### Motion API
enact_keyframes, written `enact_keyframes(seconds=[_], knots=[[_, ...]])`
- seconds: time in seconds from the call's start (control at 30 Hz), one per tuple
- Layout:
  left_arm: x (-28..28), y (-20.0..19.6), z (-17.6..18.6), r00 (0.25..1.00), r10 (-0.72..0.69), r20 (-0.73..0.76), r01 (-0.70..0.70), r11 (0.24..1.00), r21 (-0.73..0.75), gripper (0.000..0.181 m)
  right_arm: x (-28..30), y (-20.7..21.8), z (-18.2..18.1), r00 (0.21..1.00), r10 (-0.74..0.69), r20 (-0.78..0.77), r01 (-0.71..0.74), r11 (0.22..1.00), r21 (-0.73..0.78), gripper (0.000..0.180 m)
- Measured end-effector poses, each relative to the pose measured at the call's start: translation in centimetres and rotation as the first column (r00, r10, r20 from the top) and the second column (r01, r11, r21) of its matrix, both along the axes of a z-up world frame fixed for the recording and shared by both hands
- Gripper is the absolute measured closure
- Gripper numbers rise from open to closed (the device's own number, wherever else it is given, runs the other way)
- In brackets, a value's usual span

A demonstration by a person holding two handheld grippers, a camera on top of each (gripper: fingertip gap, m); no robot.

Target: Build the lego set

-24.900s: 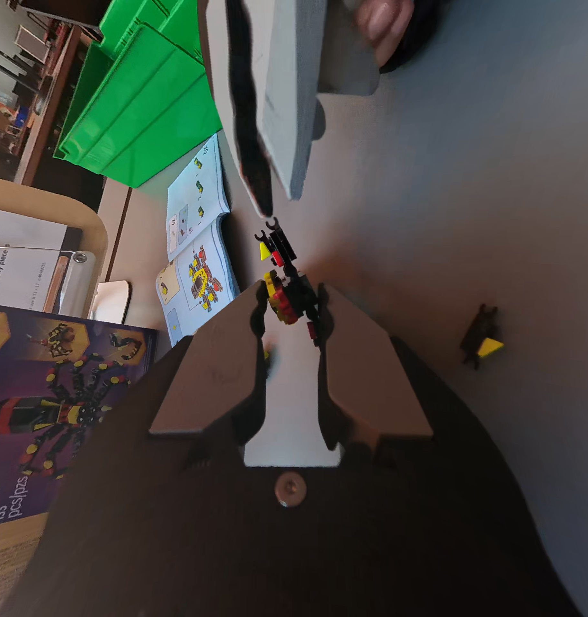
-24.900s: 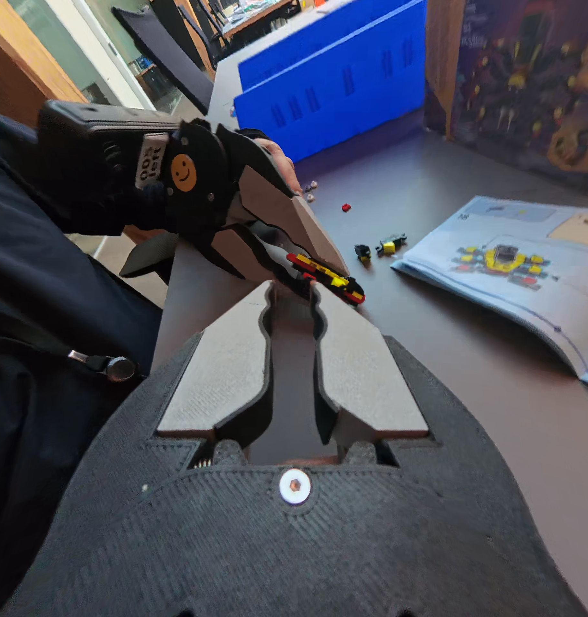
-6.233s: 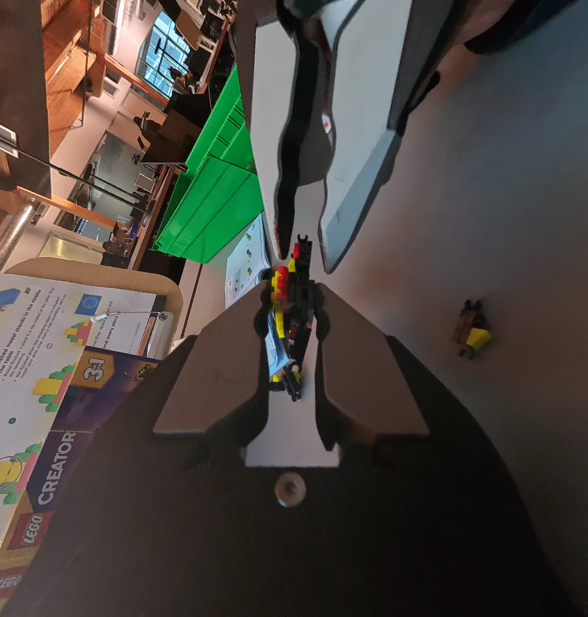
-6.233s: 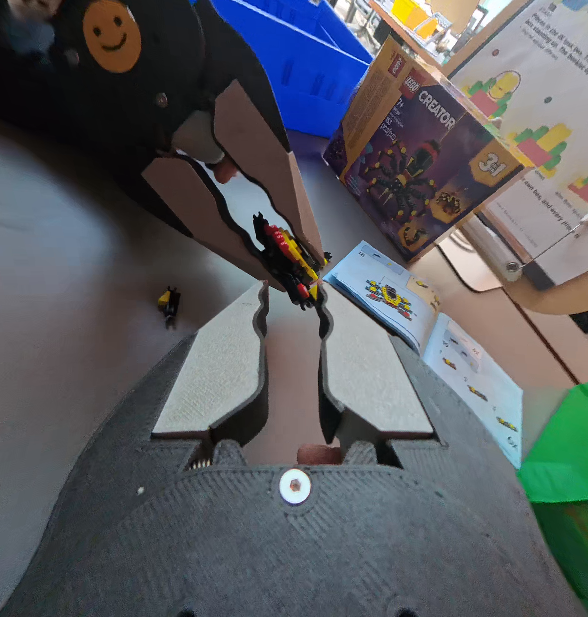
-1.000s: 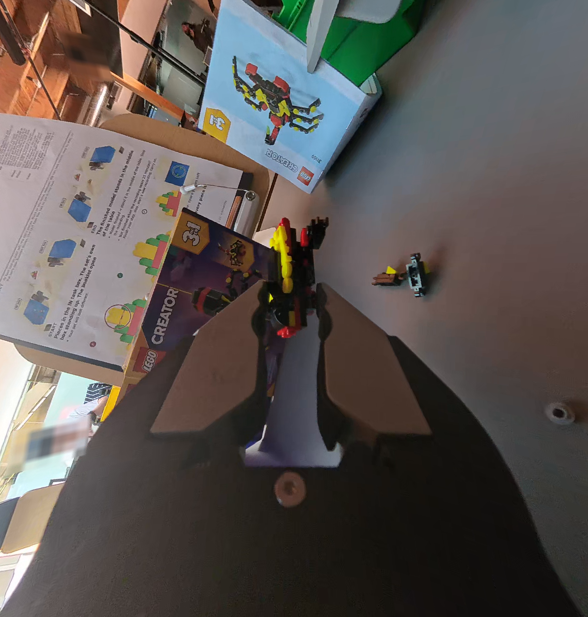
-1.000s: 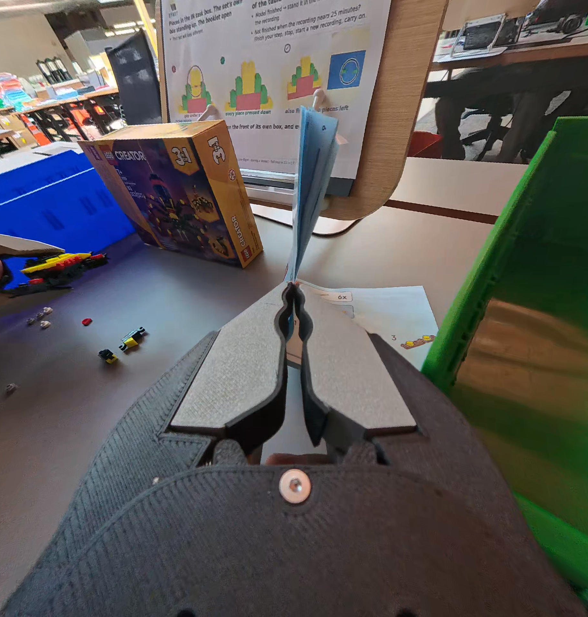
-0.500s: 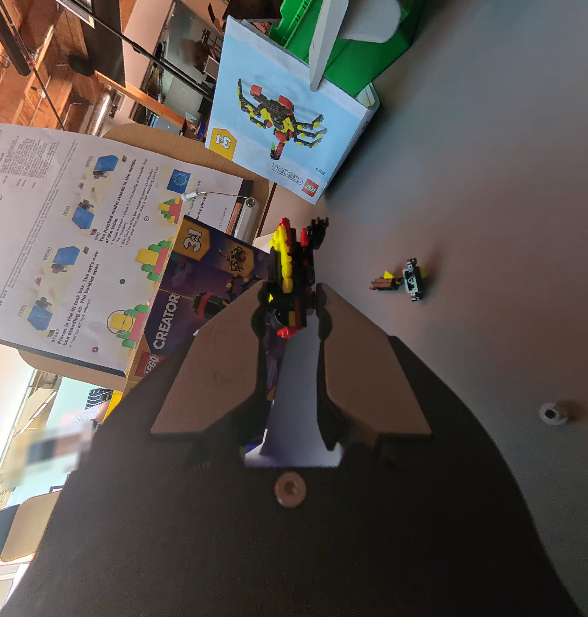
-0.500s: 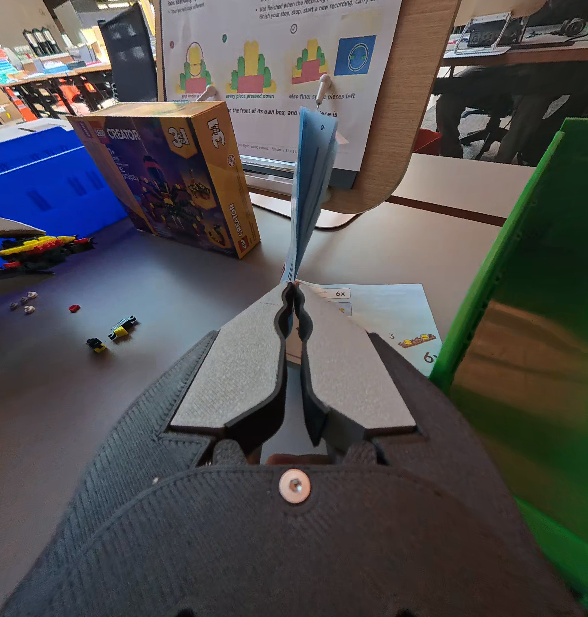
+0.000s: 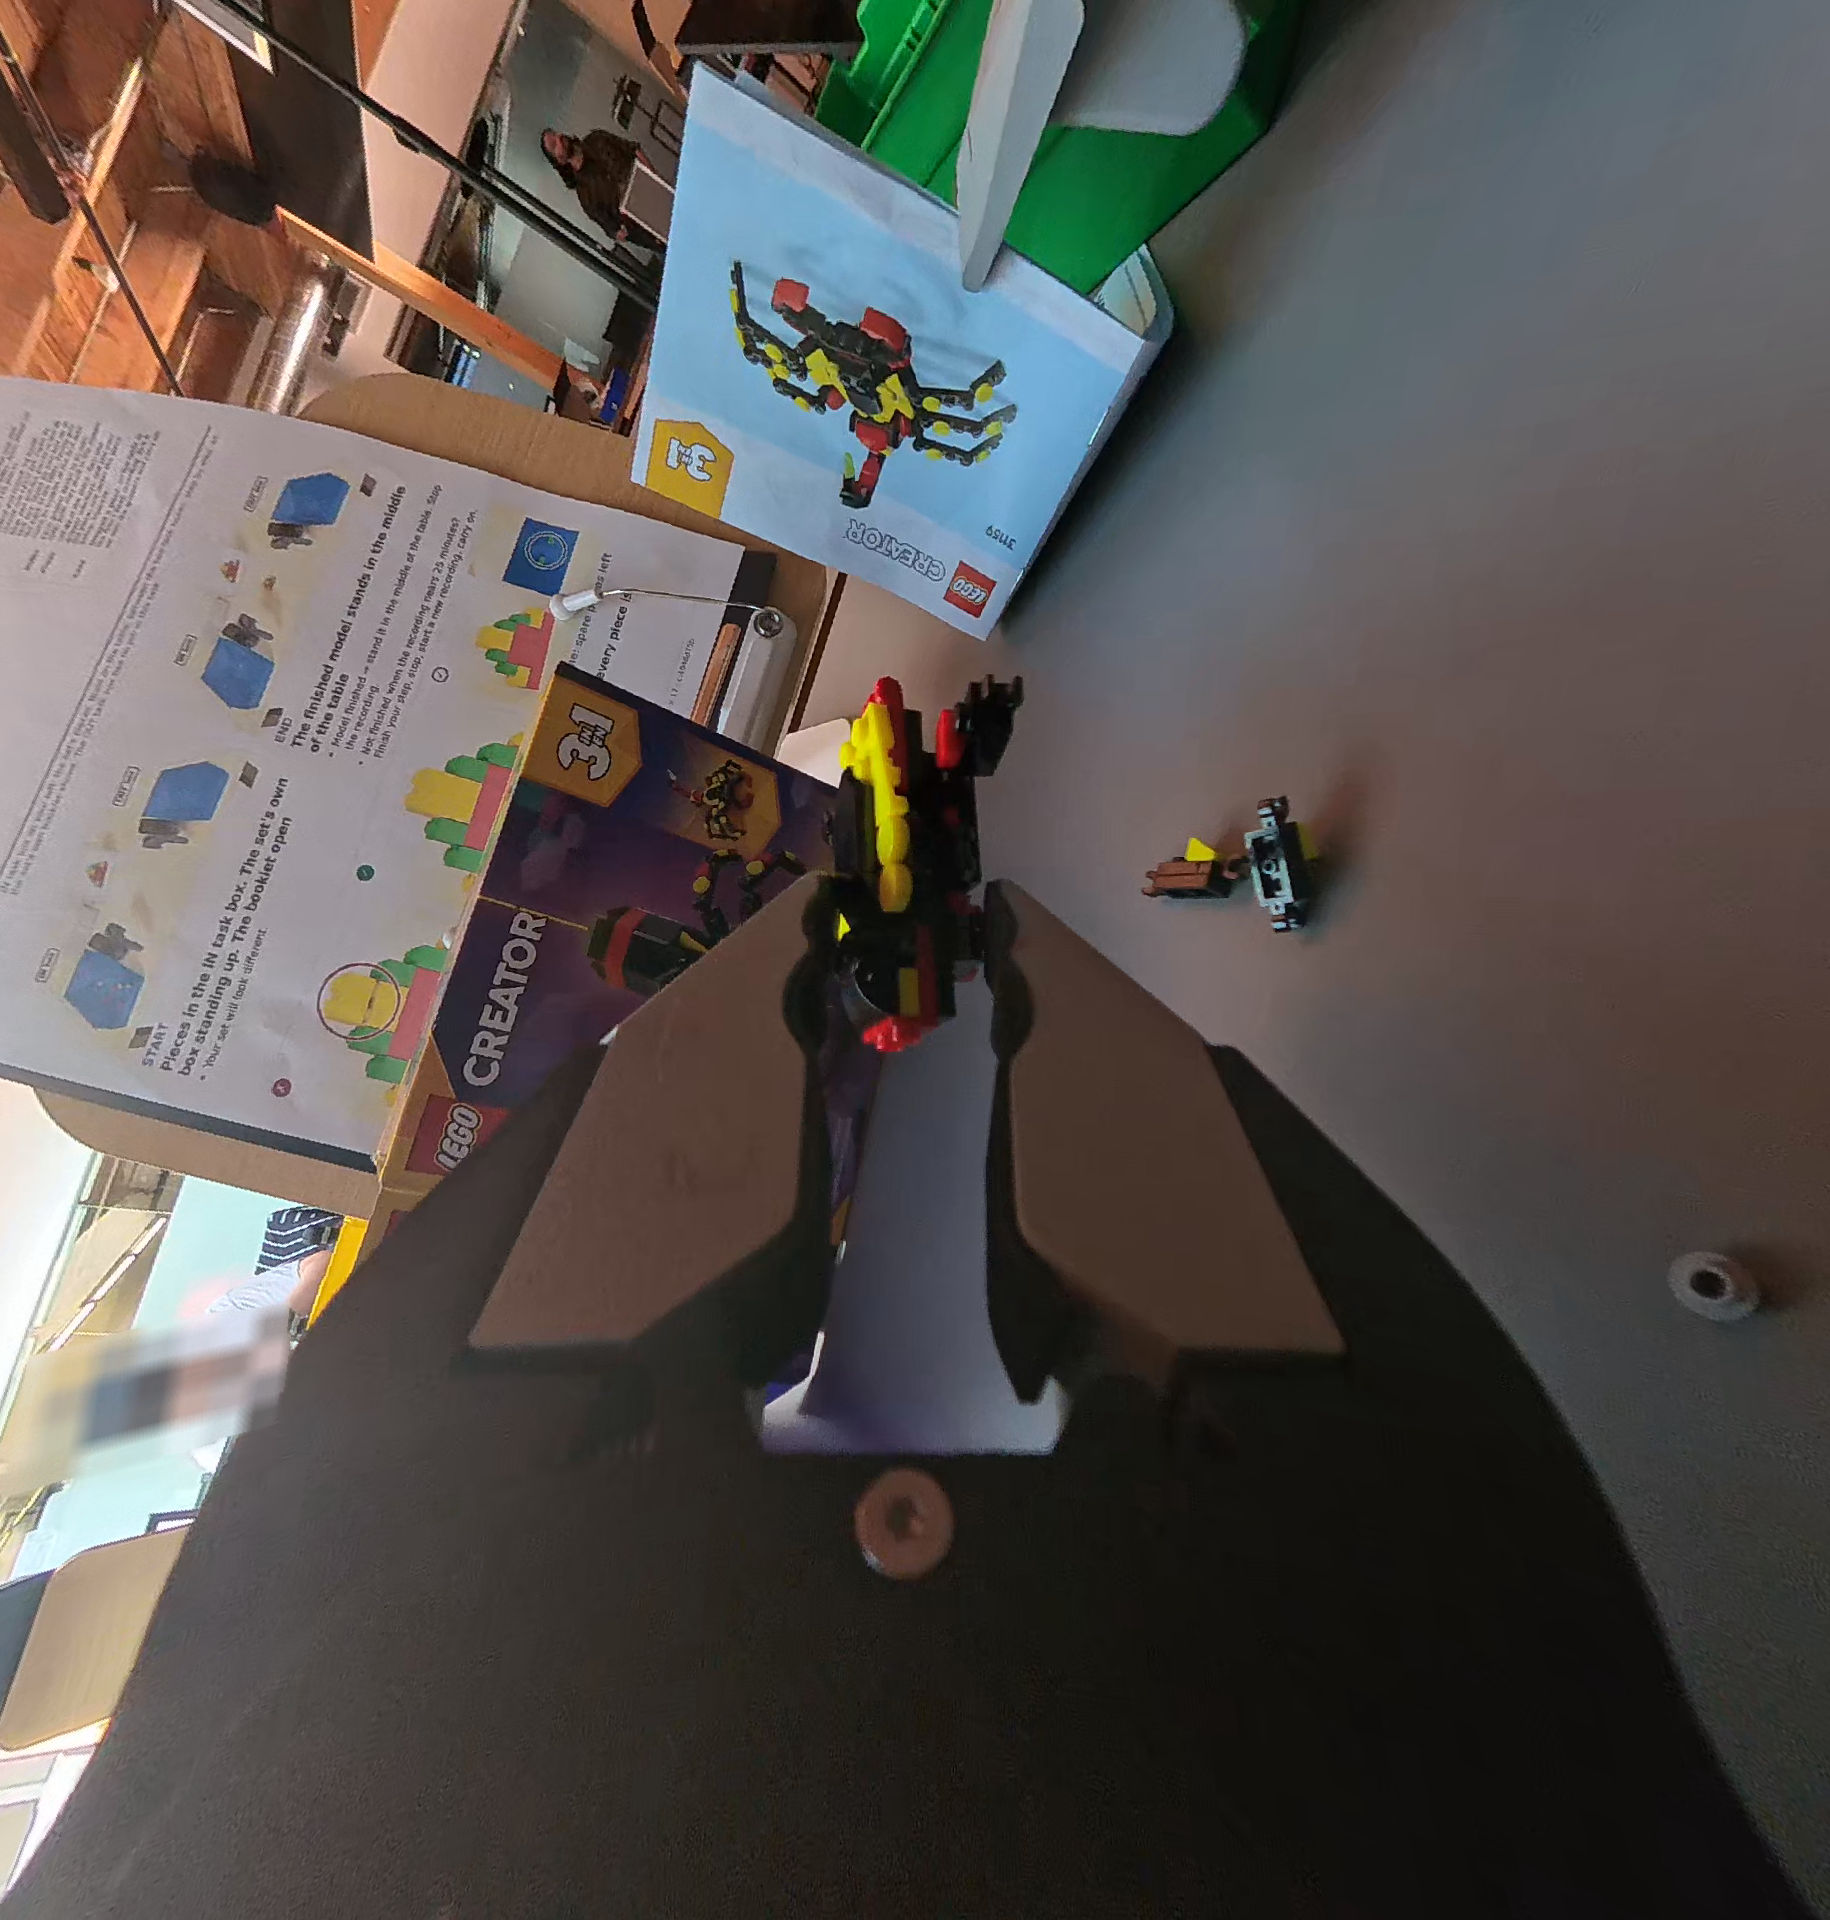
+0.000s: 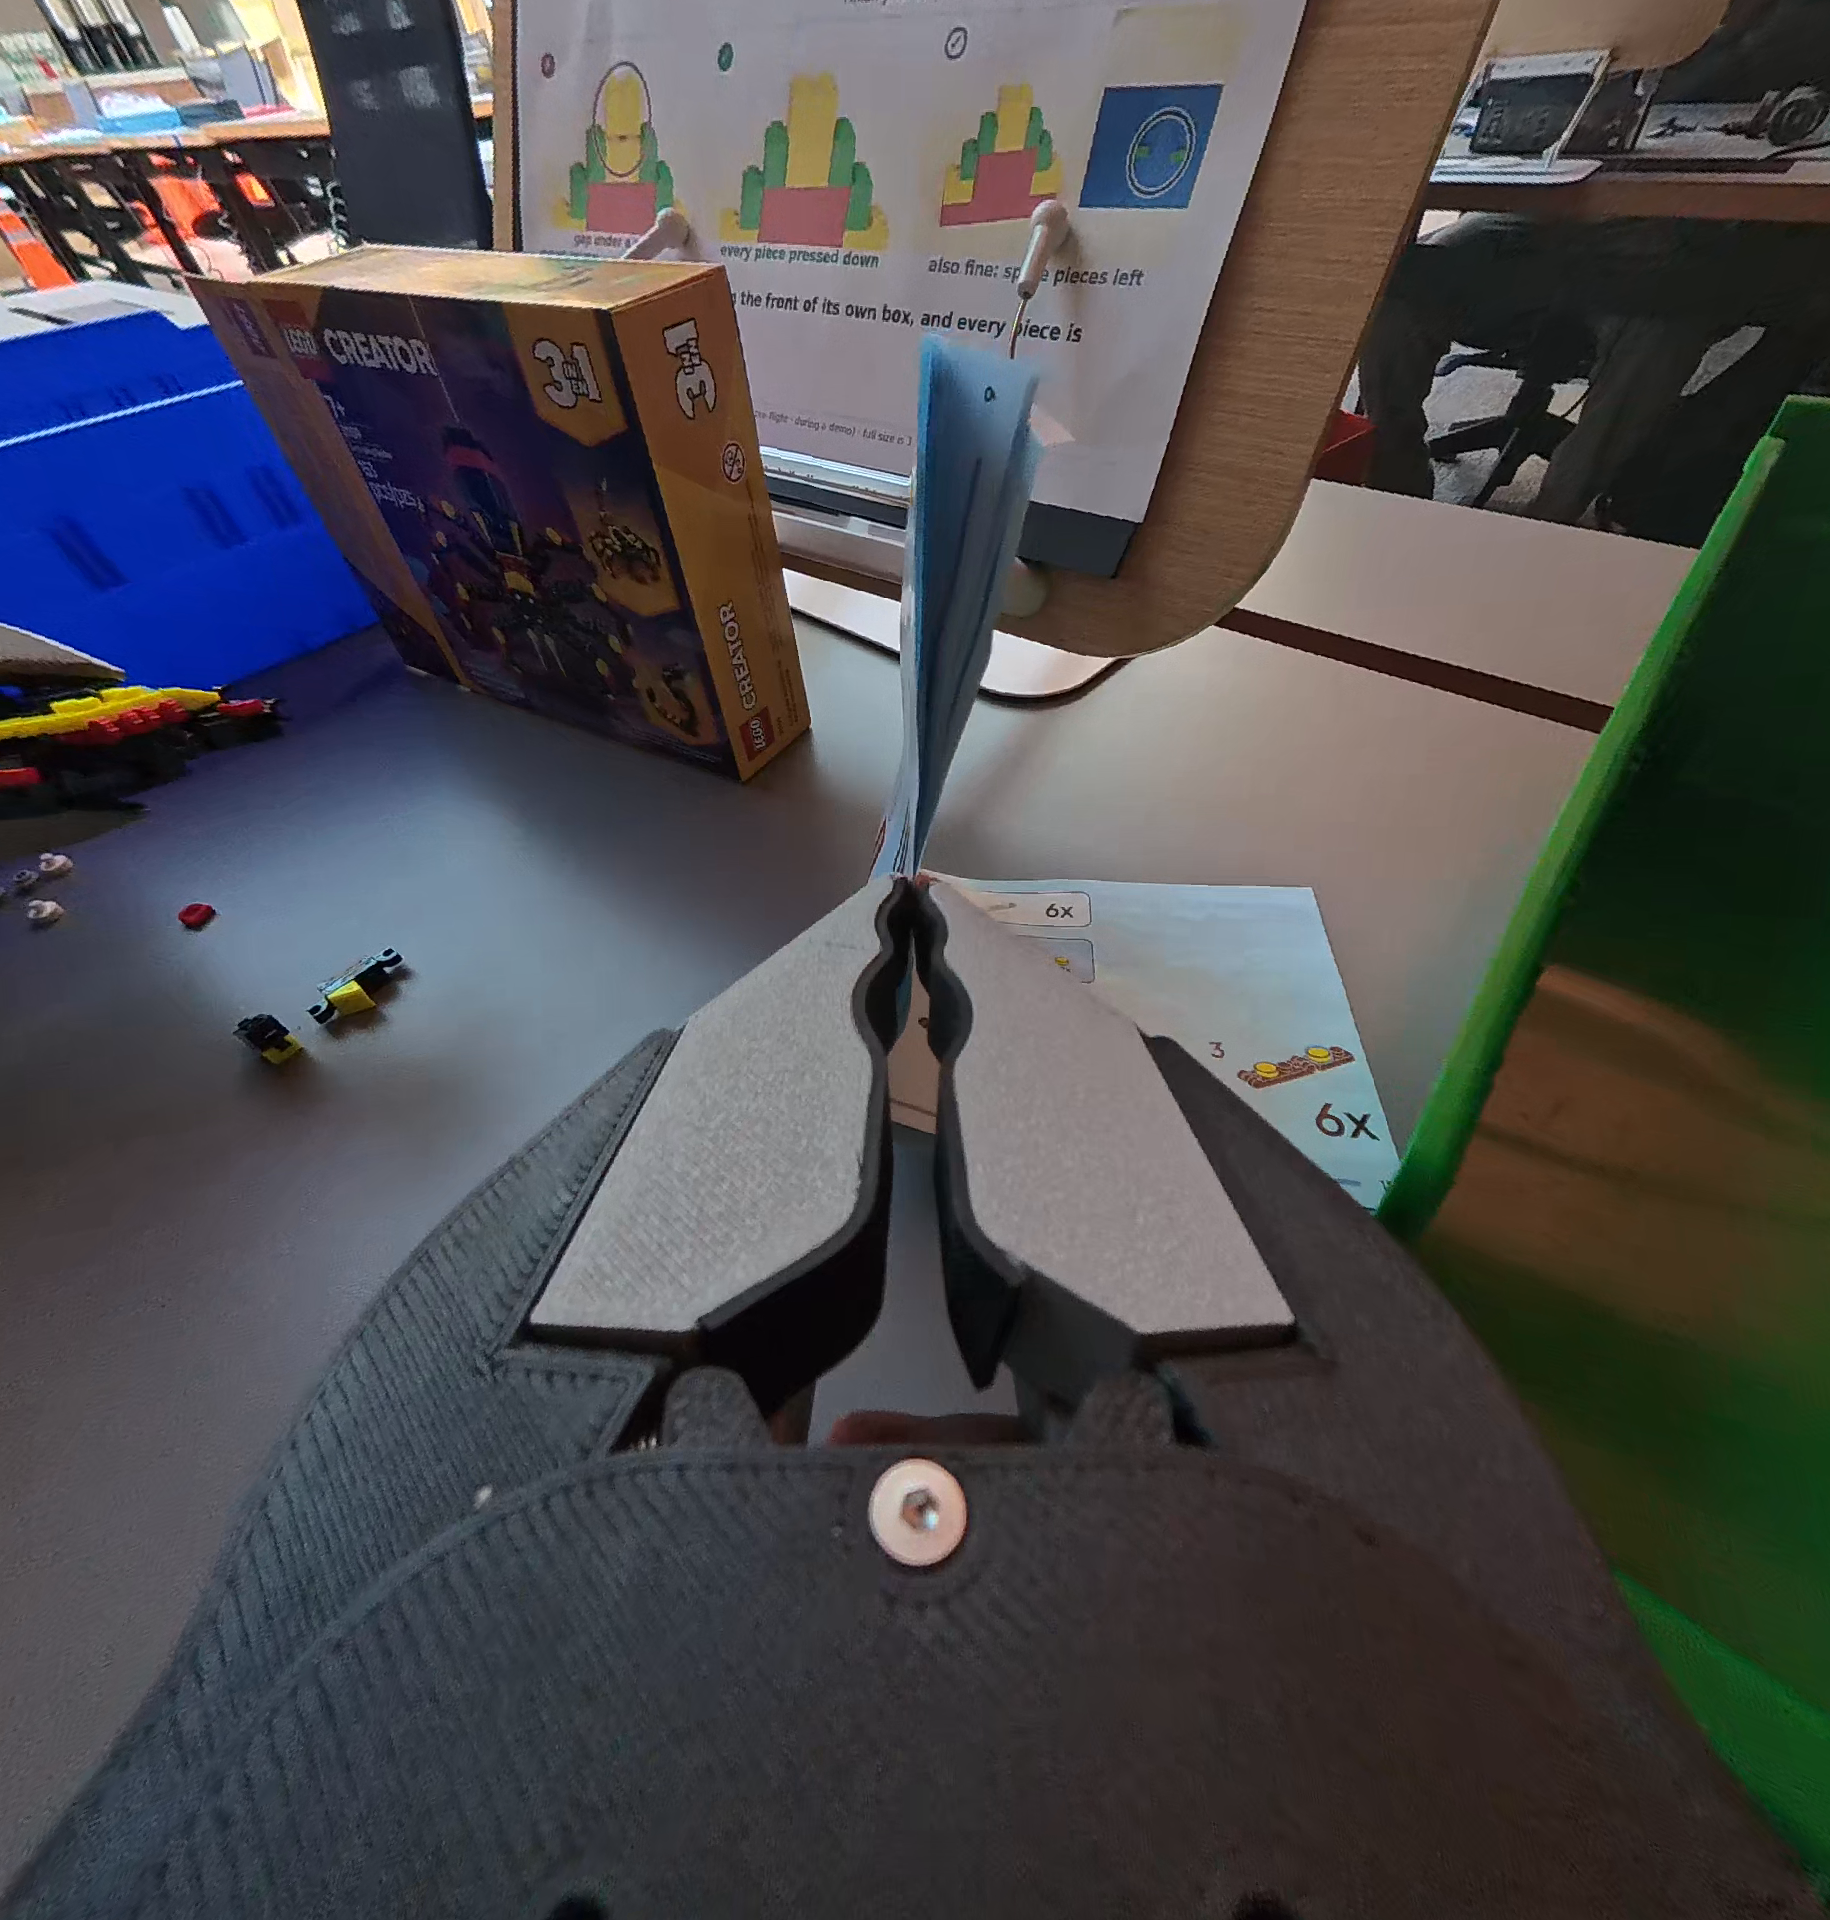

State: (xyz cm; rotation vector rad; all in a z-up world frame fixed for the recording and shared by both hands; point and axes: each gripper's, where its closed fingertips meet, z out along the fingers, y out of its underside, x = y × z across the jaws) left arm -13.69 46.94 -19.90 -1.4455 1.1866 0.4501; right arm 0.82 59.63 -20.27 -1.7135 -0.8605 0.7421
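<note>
Right wrist view: green bin (image 10: pixel 1669 935) beside tongs (image 10: pixel 909 894), contents hidden.

It looked like an open workshop or lab: rows of work tables (image 10: pixel 111 156) ran across the upper left, plastic bins in blue (image 10: pixel 111 499) and green (image 10: pixel 1669 935) flanked the bench (image 10: pixel 475 1143), and an instruction poster (image 10: pixel 890 156) stood on a wooden board (image 10: pixel 1337 312).

From the right wrist view we find the Lego box (image 10: pixel 537 499) standing on the table (image 10: pixel 578 935), the instruction board (image 10: pixel 1254 312) behind it and the bin (image 10: pixel 111 499) to its left. The instruction booklet (image 10: pixel 963 582) rises between box and green bin (image 10: pixel 1669 935). Loose bricks (image 10: pixel 350 987) lie before the box, the partly built model (image 10: pixel 100 727) to their left above the table.
</note>
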Motion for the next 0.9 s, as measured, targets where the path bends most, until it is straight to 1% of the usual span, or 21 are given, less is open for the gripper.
enact_keyframes(seconds=[0.63, 0.9], knots=[[0.06, -0.06, -0.08, 1.0, -0.001, -0.004, 0.001, 1.0, -0.002, 0.155, -0.06, -0.02, -0.17, 1.0, 0.004, 0.018, -0.004, 1.0, 0.018, 0.18], [0.06, -0.06, -0.21, 1.0, 0.0, -0.006, 0.0, 1.0, -0.009, 0.155, -0.25, -0.16, -0.32, 0.999, 0.009, 0.049, -0.011, 0.999, 0.04, 0.18]])
